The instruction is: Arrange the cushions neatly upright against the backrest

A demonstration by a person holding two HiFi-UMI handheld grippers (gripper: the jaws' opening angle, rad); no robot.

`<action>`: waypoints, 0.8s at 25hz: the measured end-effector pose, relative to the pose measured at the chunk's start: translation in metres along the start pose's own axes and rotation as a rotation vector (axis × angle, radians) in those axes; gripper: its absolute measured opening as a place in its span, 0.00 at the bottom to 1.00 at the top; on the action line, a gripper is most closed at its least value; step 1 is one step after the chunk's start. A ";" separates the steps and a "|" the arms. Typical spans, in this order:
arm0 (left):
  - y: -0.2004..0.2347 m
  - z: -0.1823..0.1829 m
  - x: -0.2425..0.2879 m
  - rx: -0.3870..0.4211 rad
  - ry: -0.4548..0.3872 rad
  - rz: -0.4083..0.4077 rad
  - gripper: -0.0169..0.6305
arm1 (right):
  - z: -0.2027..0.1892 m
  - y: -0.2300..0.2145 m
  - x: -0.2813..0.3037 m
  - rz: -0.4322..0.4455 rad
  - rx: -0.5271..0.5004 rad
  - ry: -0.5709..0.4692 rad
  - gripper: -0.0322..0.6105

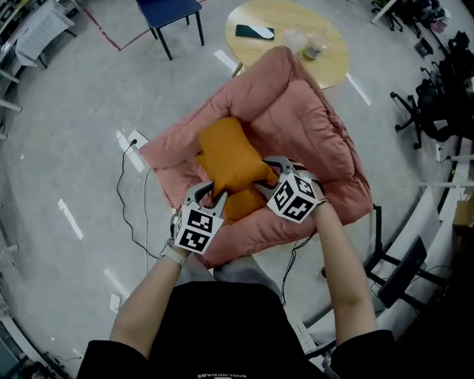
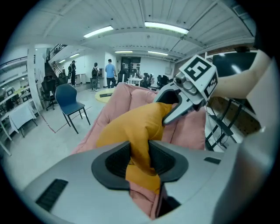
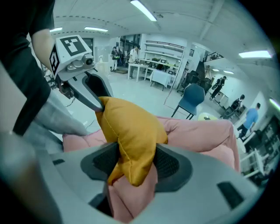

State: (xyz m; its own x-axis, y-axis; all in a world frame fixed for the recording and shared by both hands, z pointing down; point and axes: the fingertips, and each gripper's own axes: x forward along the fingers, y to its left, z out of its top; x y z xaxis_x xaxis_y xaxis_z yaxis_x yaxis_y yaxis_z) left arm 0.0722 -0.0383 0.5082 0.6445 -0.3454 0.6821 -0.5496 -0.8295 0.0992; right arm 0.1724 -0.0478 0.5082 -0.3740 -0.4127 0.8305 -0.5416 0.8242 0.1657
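Observation:
A mustard-orange cushion is held up over the pink padded lounge seat, leaning toward its raised back. My left gripper is shut on the cushion's near left corner, and orange fabric is pinched between its pads. My right gripper is shut on the near right corner, where the cushion bulges out between its pads. A second orange cushion lies on the seat under the grippers, mostly hidden. Each gripper view shows the other gripper clamped on the cushion.
A round wooden table stands behind the seat with a dark flat item and a cup on it. A blue chair is at the far left. A power strip with a cable lies on the floor. Office chairs crowd the right.

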 end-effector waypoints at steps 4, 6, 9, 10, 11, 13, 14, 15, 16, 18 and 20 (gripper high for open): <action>-0.031 -0.024 0.031 0.011 0.053 0.004 0.26 | -0.047 0.010 0.018 0.013 -0.054 0.099 0.44; -0.045 -0.036 0.041 0.044 0.096 0.000 0.28 | -0.068 0.020 0.025 0.029 -0.060 0.139 0.45; -0.064 -0.060 0.057 0.086 0.171 -0.029 0.31 | -0.097 0.035 0.036 0.057 -0.054 0.187 0.47; -0.070 -0.070 0.062 0.098 0.197 -0.042 0.31 | -0.106 0.040 0.040 0.064 -0.046 0.201 0.47; -0.075 -0.080 0.067 0.112 0.218 -0.056 0.31 | -0.115 0.046 0.045 0.070 -0.036 0.215 0.47; -0.083 -0.097 0.078 0.140 0.246 -0.083 0.31 | -0.131 0.056 0.056 0.079 -0.021 0.247 0.47; -0.086 -0.105 0.083 0.152 0.256 -0.097 0.31 | -0.138 0.060 0.062 0.083 -0.012 0.264 0.47; -0.090 -0.111 0.088 0.160 0.263 -0.110 0.32 | -0.146 0.064 0.067 0.089 0.001 0.278 0.47; -0.095 -0.116 0.092 0.166 0.268 -0.122 0.32 | -0.153 0.067 0.072 0.093 0.017 0.288 0.47; -0.105 -0.123 0.099 0.169 0.277 -0.145 0.32 | -0.167 0.073 0.077 0.102 0.046 0.300 0.50; -0.114 -0.130 0.103 0.153 0.294 -0.169 0.34 | -0.177 0.077 0.079 0.116 0.073 0.316 0.53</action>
State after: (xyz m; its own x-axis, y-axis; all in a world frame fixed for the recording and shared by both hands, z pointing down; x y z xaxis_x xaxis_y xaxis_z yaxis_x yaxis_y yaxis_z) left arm 0.1323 0.0779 0.6617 0.5268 -0.0760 0.8466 -0.3485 -0.9277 0.1336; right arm 0.2344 0.0518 0.6806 -0.1906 -0.1679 0.9672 -0.5657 0.8240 0.0316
